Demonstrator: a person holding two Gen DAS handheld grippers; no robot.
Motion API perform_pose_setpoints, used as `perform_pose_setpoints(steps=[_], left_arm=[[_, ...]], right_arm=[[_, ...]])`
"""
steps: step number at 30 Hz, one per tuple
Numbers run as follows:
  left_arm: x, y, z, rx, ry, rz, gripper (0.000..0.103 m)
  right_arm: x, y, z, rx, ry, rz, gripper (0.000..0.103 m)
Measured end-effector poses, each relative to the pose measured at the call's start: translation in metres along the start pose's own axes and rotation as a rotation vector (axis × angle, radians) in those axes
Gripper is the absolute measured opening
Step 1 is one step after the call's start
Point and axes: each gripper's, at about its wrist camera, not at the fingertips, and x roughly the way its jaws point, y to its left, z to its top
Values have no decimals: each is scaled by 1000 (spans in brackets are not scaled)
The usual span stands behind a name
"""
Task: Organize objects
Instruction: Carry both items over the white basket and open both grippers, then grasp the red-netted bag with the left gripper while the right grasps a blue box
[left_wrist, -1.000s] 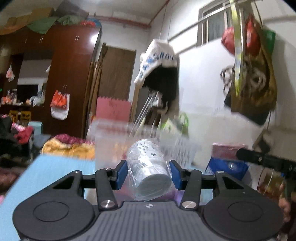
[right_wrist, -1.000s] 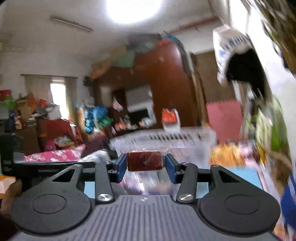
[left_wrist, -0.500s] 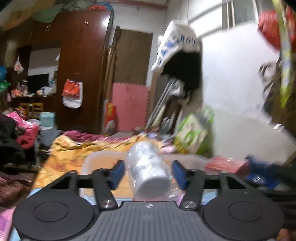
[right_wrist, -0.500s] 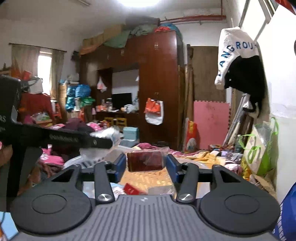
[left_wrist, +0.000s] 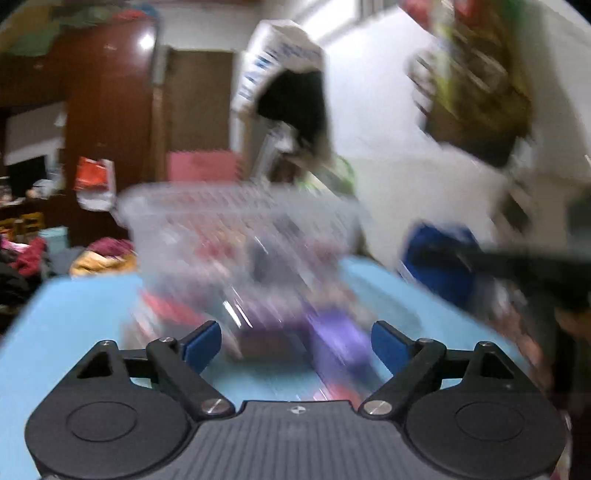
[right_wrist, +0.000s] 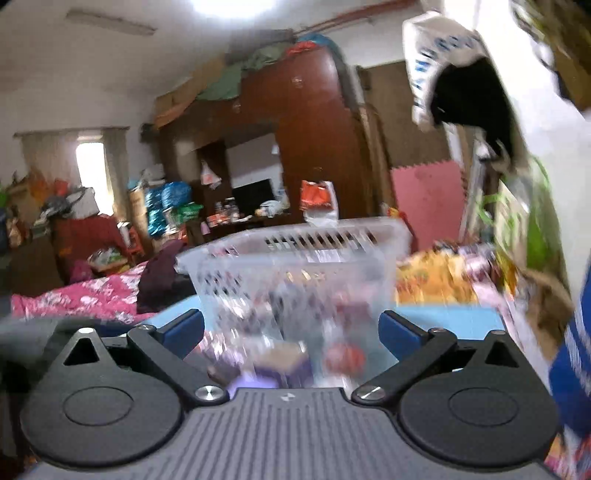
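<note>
Left wrist: left tool (left_wrist: 295, 345) spread, cup roll gone; right tool (right_wrist: 291, 330) spread, packet gone

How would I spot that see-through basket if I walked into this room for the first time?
Find the light blue table in front of the tall dark red wardrobe. On it stands the clear plastic basket, with the open right gripper pointed at it. Unlike the blurred purple and red packets around its base, it is colourless, with a row of slots under its rim.

Left gripper (left_wrist: 295, 345) jaws spread wide, holding nothing, right gripper (right_wrist: 291, 332) likewise spread, holding nothing
</note>
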Motion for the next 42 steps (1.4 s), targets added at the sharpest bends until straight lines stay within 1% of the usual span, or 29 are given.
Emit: perform_pose_setpoints(steps=[2,3,4,5,6,8,11,14,16,17,18,19,21,22,23,24,27,32,39,42], left_arm=[[6,-15,-14,28,33,-27,91],[10,-21,-17,45,36,-25,90],[13,-25,-20,60,38,-15,85],[17,-28,-22,76,40,-1,78],[20,-30,-25,88,42,16,53],[16,-24,-32,82,19,46,53],[-4,-10,-38,68,-9,75,53],[-16,12,-36,51,-39,138,53],[-21,24,-34,36,-56,167,53],[-22,28,-32,29,-59,174,53],[-23,31,-32,21,-63,176,53],[-24,32,-31,16,-70,175,53],[-26,32,-32,8,-86,174,52],[-25,31,-31,11,-89,173,52],[-25,30,-31,12,-92,170,48],[-26,31,-31,11,-90,166,48],[-26,32,-32,8,-94,156,48],[-33,33,-31,2,-127,152,48],[-41,32,-29,12,-162,141,48],[-42,33,-25,-4,-168,131,48]], right_arm=[[3,-5,-9,27,24,-19,103],[6,-6,-10,36,32,-25,103],[8,-5,-10,37,44,-24,103],[11,-2,-11,28,61,-27,103],[14,3,-10,23,80,-43,103],[18,16,-14,6,109,-70,103],[25,34,-19,-78,117,-46,103],[35,45,-21,-104,139,-38,103],[43,51,-23,-125,153,-42,101],[46,53,-24,-137,161,-57,97],[48,56,-25,-148,169,-74,89],[50,59,-27,-159,177,-81,85],[52,65,-31,-184,187,-100,73],[52,67,-33,-194,188,-108,69],[51,68,-36,-197,194,-112,60],[49,67,-37,-191,195,-107,49],[38,64,-39,-183,168,-98,49],[18,60,-34,-180,124,-81,49],[2,49,-20,-127,57,-35,48],[-5,49,-11,-121,28,-27,48]])
